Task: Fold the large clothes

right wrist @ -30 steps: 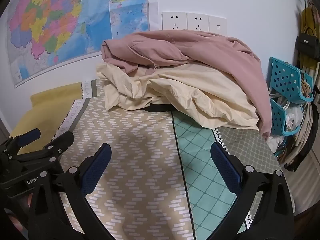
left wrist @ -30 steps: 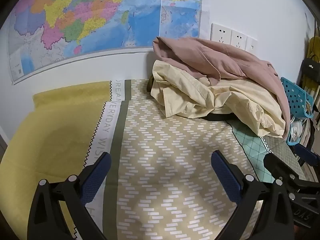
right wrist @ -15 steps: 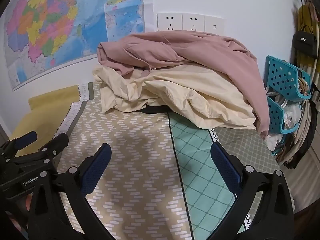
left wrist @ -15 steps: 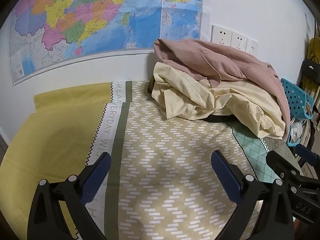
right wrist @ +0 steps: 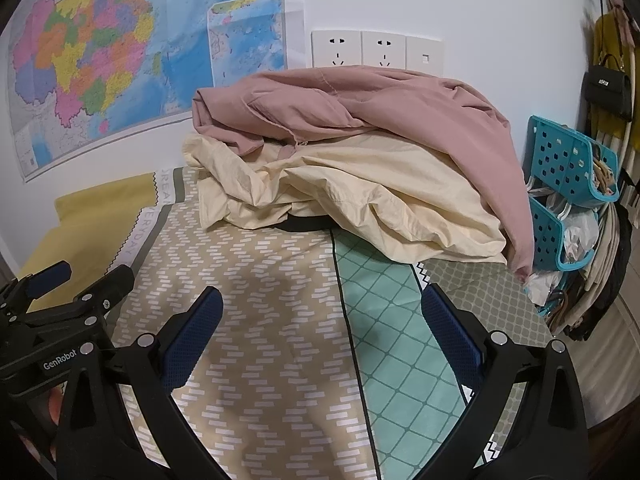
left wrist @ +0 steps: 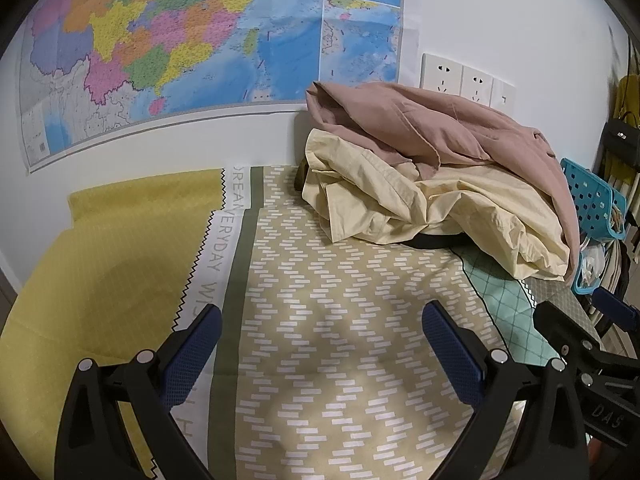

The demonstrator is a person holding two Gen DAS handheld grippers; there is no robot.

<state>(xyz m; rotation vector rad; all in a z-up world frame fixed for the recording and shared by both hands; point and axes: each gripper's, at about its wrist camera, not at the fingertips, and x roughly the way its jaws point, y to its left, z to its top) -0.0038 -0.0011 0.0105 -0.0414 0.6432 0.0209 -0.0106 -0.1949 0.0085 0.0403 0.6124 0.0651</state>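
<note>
A crumpled pink garment [left wrist: 432, 128] [right wrist: 380, 108] lies on top of a crumpled cream garment [left wrist: 420, 208] [right wrist: 360, 196], piled against the wall at the back of the patterned tablecloth [left wrist: 328, 320] [right wrist: 260, 300]. A dark item peeks out under the cream one. My left gripper [left wrist: 320, 340] is open above the cloth, short of the pile, holding nothing. My right gripper [right wrist: 320, 320] is open too, nearer the pile, with nothing between its fingers. Each gripper shows at the edge of the other's view.
A map [left wrist: 180, 52] and wall sockets [right wrist: 376, 50] are on the wall behind the pile. A teal perforated basket rack [right wrist: 568, 184] with hangers and bags stands off the table's right edge. A black handbag [right wrist: 606, 88] hangs at far right.
Both grippers have crept forward toward the clothes pile, which looks slightly larger in the right wrist view. Both stay open and the pile has not moved.
</note>
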